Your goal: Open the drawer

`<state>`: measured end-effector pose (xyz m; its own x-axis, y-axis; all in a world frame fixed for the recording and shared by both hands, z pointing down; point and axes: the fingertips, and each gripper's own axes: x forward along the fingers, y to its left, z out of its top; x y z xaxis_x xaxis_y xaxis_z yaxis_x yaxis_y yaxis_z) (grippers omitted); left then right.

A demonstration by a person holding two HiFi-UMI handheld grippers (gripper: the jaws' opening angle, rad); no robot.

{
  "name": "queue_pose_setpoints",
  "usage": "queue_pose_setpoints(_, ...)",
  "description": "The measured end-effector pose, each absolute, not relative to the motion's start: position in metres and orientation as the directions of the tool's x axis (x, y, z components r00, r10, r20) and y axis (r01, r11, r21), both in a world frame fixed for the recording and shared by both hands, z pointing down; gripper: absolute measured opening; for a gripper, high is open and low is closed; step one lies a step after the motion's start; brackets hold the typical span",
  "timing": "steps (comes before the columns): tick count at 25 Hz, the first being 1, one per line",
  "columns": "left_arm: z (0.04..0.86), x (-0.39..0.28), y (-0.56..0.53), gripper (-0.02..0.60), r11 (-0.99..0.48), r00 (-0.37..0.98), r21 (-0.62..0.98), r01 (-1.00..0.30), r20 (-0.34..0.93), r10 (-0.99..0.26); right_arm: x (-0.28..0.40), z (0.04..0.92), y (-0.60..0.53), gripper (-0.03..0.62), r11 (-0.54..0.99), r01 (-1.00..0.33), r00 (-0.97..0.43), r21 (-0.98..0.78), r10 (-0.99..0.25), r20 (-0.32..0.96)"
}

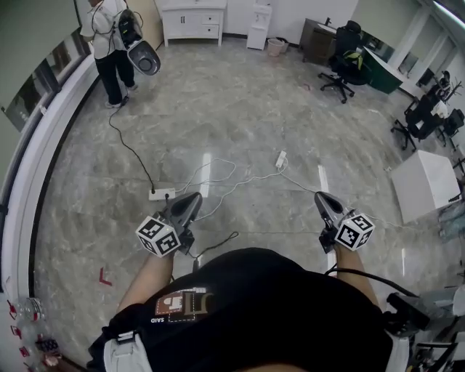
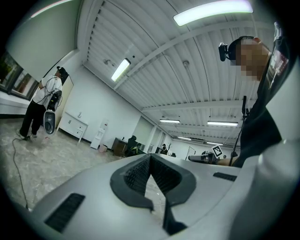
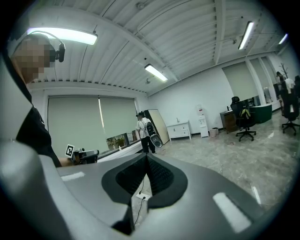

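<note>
both grippers are held out in front of the person's waist, over a marbled floor (image 1: 240, 123) and away from any furniture. the left gripper (image 1: 195, 197) is clenched: its dark ribbed pads meet at the tips with nothing between them, and only floor shows through the gap lower down. the right gripper (image 1: 320, 196) is closed tight and empty too, and points slightly down. the drawer (image 1: 209, 19) is in a white cabinet (image 1: 182, 22) against the far wall, well apart from both grippers. its front looks flush and closed, though it is small in every view. right of the cabinet stands a water dispenser (image 1: 259, 22), with a small bin (image 1: 275, 46) beside it. a power strip (image 1: 161, 194) lies on the floor just ahead of the left gripper. a second strip (image 1: 280, 159) lies further out, and white and black cables (image 1: 218, 174) trail between them. another person (image 1: 107, 43) stands at the upper left by a long white ledge (image 1: 43, 145), wearing a backpack. a black chair (image 1: 343, 69) stands at the upper right, and a white box (image 1: 429, 185) sits near the right edge.
</note>
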<state>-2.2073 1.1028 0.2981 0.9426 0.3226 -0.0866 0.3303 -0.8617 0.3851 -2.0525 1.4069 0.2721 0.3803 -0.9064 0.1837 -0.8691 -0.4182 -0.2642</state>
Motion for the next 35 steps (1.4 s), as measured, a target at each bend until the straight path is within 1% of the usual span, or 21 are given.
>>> queue_pose_setpoints(6, 0.279, -2.151, 1.129, -0.005, -0.894, 0.962, 0.357, 0.273, -0.083, 0.26, -1.983, 0.27, 1.429, -0.005, -0.358, -0.89, 0.327, -0.284, -0.933, 0.152)
queue_pose_setpoints(10, 0.258, -2.098, 1.174, -0.005, -0.899, 0.961, 0.338, 0.278, -0.11, 0.255, -1.924, 0.251, 1.464, -0.005, -0.334, -0.906, 0.309, -0.259, -0.942, 0.134)
queue_pose_setpoints(14, 0.249, -2.051, 1.219, -0.005, -0.901, 0.959, 0.33, 0.281, -0.142, 0.247, -1.875, 0.249, 1.507, -0.005, -0.325, -0.912, 0.303, -0.249, -0.945, 0.125)
queue_pose_setpoints(16, 0.246, -2.029, 1.238, -0.005, -0.902, 0.959, 0.328, 0.28, -0.138, 0.247, -1.852, 0.25, 1.527, -0.005, -0.333, -0.909, 0.311, -0.25, -0.942, 0.123)
queue_pose_setpoints(19, 0.249, -2.0, 1.26, -0.005, -0.901, 0.96, 0.331, 0.281, -0.117, 0.256, -1.82, 0.251, 1.553, -0.005, -0.346, -0.9, 0.327, -0.264, -0.938, 0.114)
queue_pose_setpoints(23, 0.246, -1.973, 1.27, -0.005, -0.9, 0.958, 0.326, 0.288, -0.089, 0.274, -1.795, 0.256, 1.569, -0.005, -0.362, -0.886, 0.346, -0.289, -0.932, 0.108)
queue_pose_setpoints(30, 0.26, -1.907, 1.265, -0.005, -0.882, 0.942, 0.335, 0.332, -0.069, 0.329, -1.753, 0.281, 1.567, -0.005, -0.401, -0.858, 0.378, -0.322, -0.916, 0.132)
queue_pose_setpoints(35, 0.268, -1.847, 1.241, -0.005, -0.851, 0.919, 0.355, 0.388, -0.081, 0.385, -1.709, 0.279, 1.558, -0.005, -0.478, -0.826, 0.454, -0.3, -0.878, 0.149)
